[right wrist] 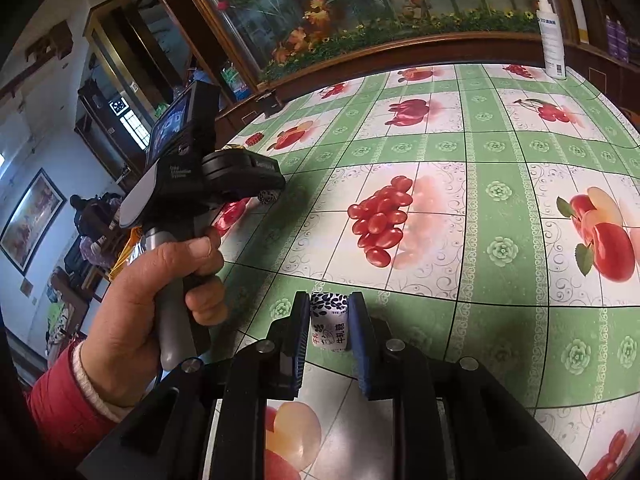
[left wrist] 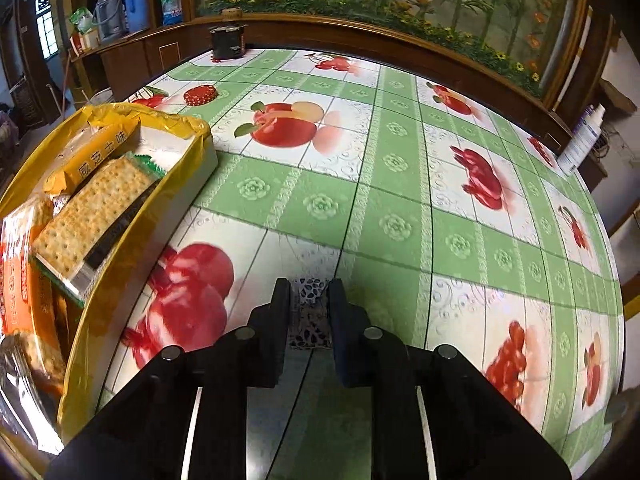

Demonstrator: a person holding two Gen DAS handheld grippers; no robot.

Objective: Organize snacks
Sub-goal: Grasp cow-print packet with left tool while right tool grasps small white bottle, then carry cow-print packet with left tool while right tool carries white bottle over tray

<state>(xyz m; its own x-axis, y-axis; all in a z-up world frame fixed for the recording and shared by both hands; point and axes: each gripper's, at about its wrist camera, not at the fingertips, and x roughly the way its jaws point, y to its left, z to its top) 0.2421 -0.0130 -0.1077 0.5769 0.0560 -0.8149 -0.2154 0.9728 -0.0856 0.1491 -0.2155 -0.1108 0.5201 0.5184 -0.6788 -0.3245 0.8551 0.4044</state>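
My left gripper [left wrist: 310, 294] is shut on a small candy in a white wrapper with dark blue leaf print [left wrist: 309, 312], held above the fruit-pattern tablecloth. To its left stands a yellow snack box [left wrist: 132, 240] holding cracker packs [left wrist: 92, 216] and orange packets [left wrist: 24, 280]. My right gripper [right wrist: 329, 308] is shut on a like candy with blue print and Chinese characters [right wrist: 329, 326]. The left gripper also shows in the right wrist view [right wrist: 272, 194], held in a hand at the left, with a candy at its tip.
A dark small pot [left wrist: 228, 42] stands at the table's far edge. A white spray bottle [right wrist: 551, 36] stands at the far right edge and shows in the left wrist view too [left wrist: 580, 140]. A wooden cabinet with a flower display lies behind the table.
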